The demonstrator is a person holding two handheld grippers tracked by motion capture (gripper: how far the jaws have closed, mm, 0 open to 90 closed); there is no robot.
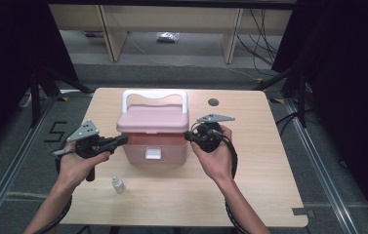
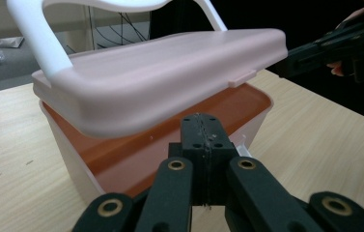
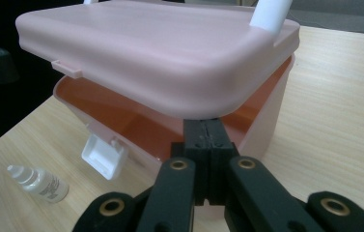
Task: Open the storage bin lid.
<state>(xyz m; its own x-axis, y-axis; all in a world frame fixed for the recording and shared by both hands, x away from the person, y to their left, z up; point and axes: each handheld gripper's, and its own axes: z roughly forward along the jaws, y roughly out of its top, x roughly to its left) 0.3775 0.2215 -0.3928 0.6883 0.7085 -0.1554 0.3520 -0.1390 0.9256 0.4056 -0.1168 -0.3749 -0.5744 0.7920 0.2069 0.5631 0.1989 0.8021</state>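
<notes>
A pink box [image 1: 154, 146] with a white handle [image 1: 154, 93] stands mid-table. Its pink lid [image 1: 153, 119] sits raised, with a gap that shows the orange inside [image 2: 170, 145]. The white latch [image 3: 103, 157] hangs loose on the front wall. My left gripper [image 1: 123, 140] is shut with nothing between its jaws, and its tip [image 2: 203, 126] is right below the lid's left edge. My right gripper [image 1: 187, 135] is also shut and empty, its tip [image 3: 207, 129] tucked under the lid's right edge. Across the box, the left gripper view catches the right gripper [image 2: 286, 60].
A small white dropper bottle [image 1: 118, 185] lies on the wooden table [image 1: 250, 161] in front of the box, near my left hand; it is also in the right gripper view [image 3: 39, 183]. A round hole [image 1: 213, 102] marks the table's far right. Cables run on the floor behind.
</notes>
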